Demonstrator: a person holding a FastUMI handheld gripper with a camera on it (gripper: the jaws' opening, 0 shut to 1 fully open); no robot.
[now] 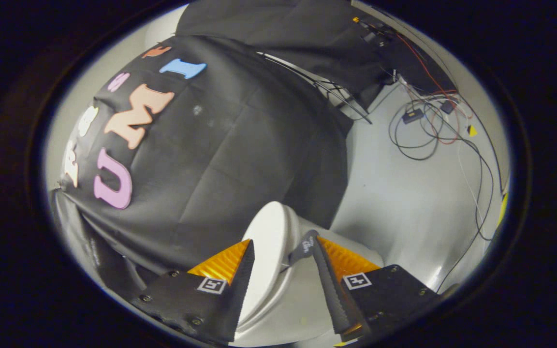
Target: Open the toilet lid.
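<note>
White glossy toilet lid (271, 251) between parted hand-held gripper (283, 249) fingers.

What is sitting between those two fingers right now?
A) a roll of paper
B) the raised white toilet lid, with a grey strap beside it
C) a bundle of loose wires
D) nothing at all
B: the white toilet lid stands raised between the fingers, with a grey strap on its edge; the wires lie far beyond on the floor.

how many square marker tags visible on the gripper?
2: one marker tag on one finger, one on the other. The gripper is open around the raised toilet lid.
</note>
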